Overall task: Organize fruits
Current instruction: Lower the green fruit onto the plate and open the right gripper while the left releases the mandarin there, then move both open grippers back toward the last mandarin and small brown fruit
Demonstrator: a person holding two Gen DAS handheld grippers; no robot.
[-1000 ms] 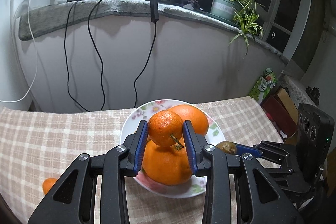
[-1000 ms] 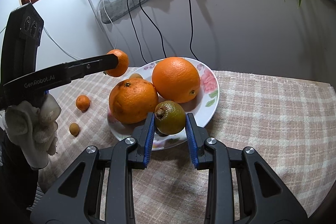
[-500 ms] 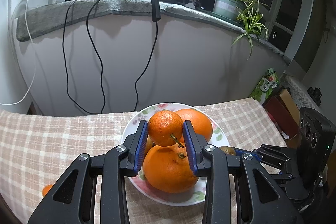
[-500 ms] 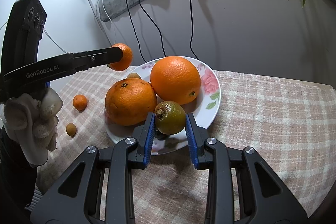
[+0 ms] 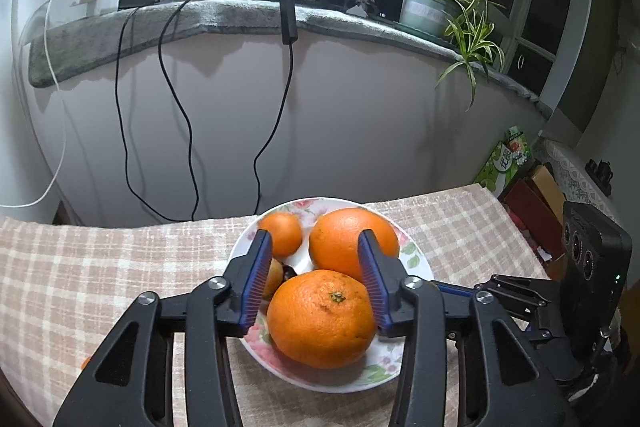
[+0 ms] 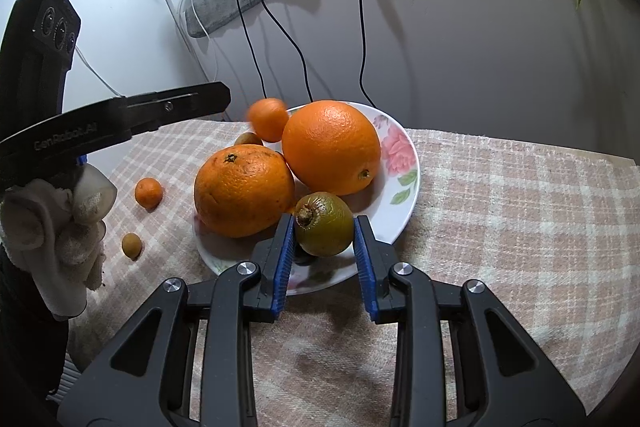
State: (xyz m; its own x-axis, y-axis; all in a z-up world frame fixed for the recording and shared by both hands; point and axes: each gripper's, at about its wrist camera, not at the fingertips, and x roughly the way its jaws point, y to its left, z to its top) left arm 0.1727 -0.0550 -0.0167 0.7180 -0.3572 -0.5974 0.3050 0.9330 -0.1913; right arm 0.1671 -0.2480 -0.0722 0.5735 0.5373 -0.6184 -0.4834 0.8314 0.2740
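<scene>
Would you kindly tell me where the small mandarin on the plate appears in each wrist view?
Left wrist view: small mandarin at the plate's far left, just beyond the left gripper.
Right wrist view: small mandarin, blurred, at the plate's far edge, upper centre-left.
Shared landmark: the floral plate.

A small mandarin (image 6: 268, 119) behind the plate's (image 6: 404, 151) large orange (image 6: 332, 147) is motion-blurred. A small brown fruit (image 5: 273, 277) beside that orange lies mostly hidden behind the left gripper (image 5: 316, 285).
</scene>
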